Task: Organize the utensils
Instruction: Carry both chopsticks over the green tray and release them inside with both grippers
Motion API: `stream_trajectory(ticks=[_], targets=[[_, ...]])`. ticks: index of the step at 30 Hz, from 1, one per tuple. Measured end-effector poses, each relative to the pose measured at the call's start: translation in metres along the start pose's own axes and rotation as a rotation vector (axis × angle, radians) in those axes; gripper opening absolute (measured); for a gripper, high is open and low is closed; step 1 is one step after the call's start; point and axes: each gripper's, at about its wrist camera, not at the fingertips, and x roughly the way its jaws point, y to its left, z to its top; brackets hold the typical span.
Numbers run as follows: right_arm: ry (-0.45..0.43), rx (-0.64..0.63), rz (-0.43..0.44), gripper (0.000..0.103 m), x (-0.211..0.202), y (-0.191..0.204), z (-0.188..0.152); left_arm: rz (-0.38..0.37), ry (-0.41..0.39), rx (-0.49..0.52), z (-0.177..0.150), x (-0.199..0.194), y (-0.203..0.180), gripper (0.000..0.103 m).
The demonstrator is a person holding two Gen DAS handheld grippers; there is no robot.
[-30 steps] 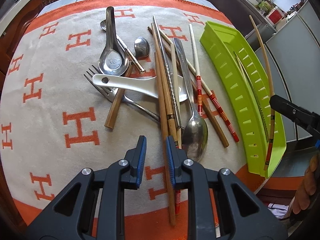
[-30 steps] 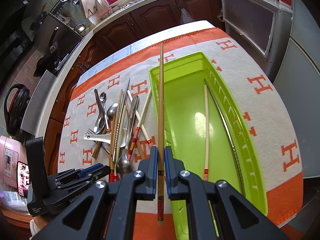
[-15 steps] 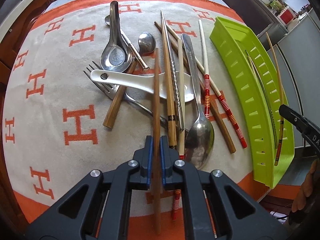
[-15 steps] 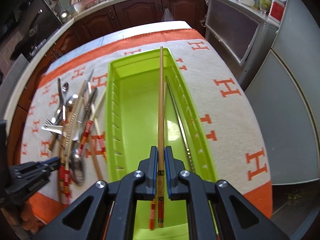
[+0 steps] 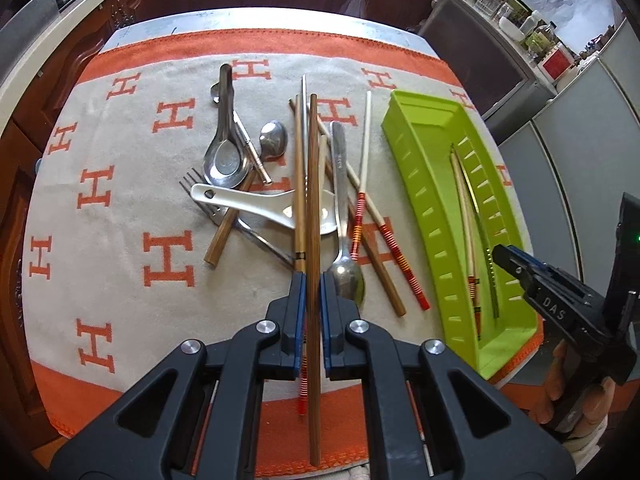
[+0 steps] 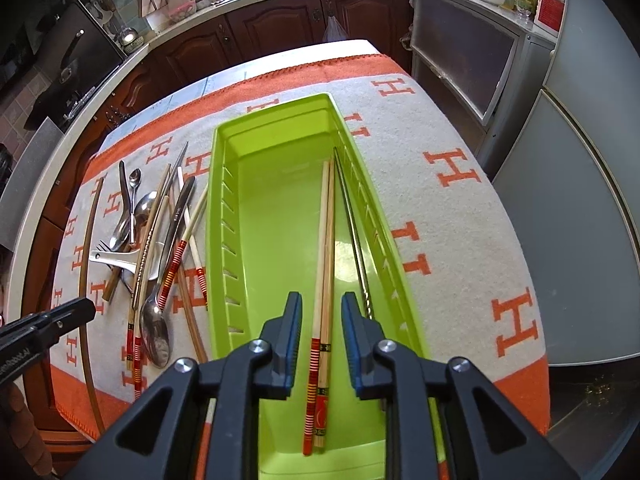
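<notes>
Left gripper (image 5: 313,286) is clamped on a long brown wooden chopstick (image 5: 313,184), lifted above the utensil pile on the orange-and-cream towel (image 5: 120,208). Pinched near one end, it could pivot and snag the white ceramic spoon (image 5: 256,204). Right gripper (image 6: 320,316) stands wide apart, empty, over two pale chopsticks (image 6: 325,240) lying in the lime-green plastic tray (image 6: 224,216).

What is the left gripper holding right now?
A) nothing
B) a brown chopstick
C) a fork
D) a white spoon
B: the left gripper has its fingers pressed on a brown chopstick, lifted over the pile, while the white spoon and fork lie on the cloth.
</notes>
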Motion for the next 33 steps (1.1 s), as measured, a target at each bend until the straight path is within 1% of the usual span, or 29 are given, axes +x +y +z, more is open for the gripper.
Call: stream_trajectory(ticks=[4, 8, 10, 14, 18, 21, 24, 26, 27, 28, 30, 33], targets=[[-0.017, 0.024, 0.032, 0.020, -0.007, -0.006, 0.001, -0.066, -0.012, 0.012, 0.013, -0.013, -0.029, 0.005], [-0.057, 0.072, 0.052, 0.020, -0.020, -0.016, 0.003, -0.145, -0.005, 0.027, 0.028, -0.017, -0.065, 0.005], [-0.085, 0.097, 0.049, 0.020, -0.027, -0.021, 0.004, -0.189, 0.007, 0.026, 0.035, -0.014, -0.083, 0.005], [-0.115, 0.136, 0.046, 0.020, -0.037, -0.031, 0.005, -0.239, 0.033, 0.019, 0.048, 0.002, -0.118, 0.005], [-0.118, 0.158, 0.034, 0.020, -0.039, -0.039, 0.003, -0.259, 0.065, 0.004, 0.053, 0.026, -0.137, 0.005], [-0.110, 0.164, 0.027, 0.020, -0.038, -0.041, 0.001, -0.228, 0.104, 0.014, 0.053, 0.050, -0.145, 0.005], [-0.105, 0.163, 0.025, 0.020, -0.038, -0.041, 0.001, -0.199, 0.125, 0.026, 0.050, 0.064, -0.145, 0.005], [-0.105, 0.158, 0.024, 0.020, -0.038, -0.039, 0.001, -0.185, 0.135, 0.029, 0.048, 0.069, -0.143, 0.010], [-0.105, 0.155, 0.025, 0.020, -0.038, -0.038, 0.001, -0.180, 0.134, 0.030, 0.046, 0.069, -0.140, 0.018], [-0.105, 0.150, 0.025, 0.020, -0.038, -0.036, 0.001, -0.174, 0.130, 0.028, 0.045, 0.067, -0.138, 0.029], [-0.102, 0.140, 0.026, 0.020, -0.038, -0.033, 0.001, -0.162, 0.101, 0.029, 0.041, 0.061, -0.132, 0.040], [-0.101, 0.123, 0.032, 0.020, -0.039, -0.026, 0.001, -0.134, 0.050, 0.063, 0.036, 0.046, -0.124, 0.042]])
